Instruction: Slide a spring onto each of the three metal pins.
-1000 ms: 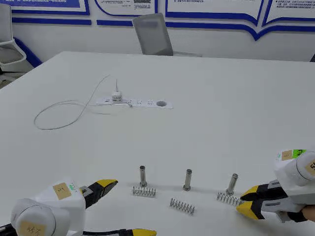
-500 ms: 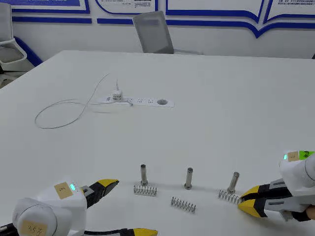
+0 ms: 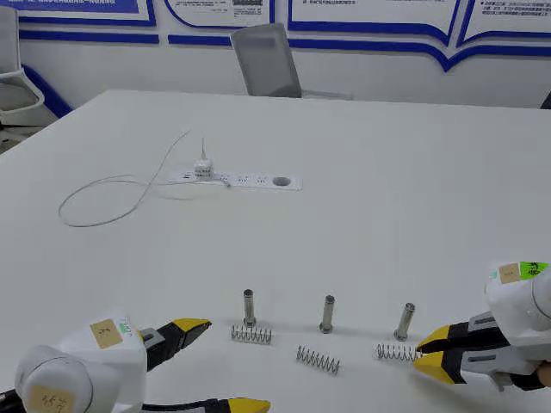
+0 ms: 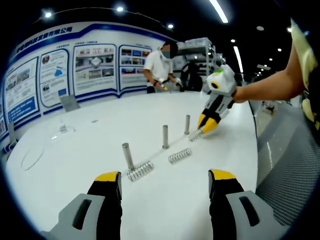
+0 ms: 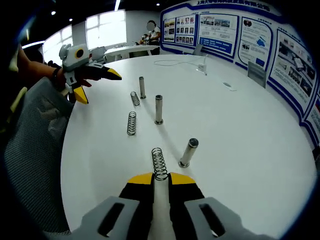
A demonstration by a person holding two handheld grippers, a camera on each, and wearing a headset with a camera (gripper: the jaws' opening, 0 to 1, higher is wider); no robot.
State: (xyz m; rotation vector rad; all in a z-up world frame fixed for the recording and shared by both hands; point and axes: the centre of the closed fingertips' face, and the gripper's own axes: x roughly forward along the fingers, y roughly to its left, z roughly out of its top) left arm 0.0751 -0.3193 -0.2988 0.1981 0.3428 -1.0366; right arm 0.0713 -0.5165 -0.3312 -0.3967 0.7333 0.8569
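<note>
**Right spring turned level, end pinched**

Since a second ago the right spring (image 3: 396, 352) has been swung flatter beside the right pin (image 3: 405, 320). Its near end is clamped in the right gripper (image 5: 161, 177), which is held low along the bench (image 3: 387, 189), probably for lifting the spring over the pin. The left gripper (image 4: 165, 175) is held low with its jaws wide apart.

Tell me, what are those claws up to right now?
Right claw shut on end of rightmost spring. Left claw open, empty. All pins bare. Nothing blocking.
</note>
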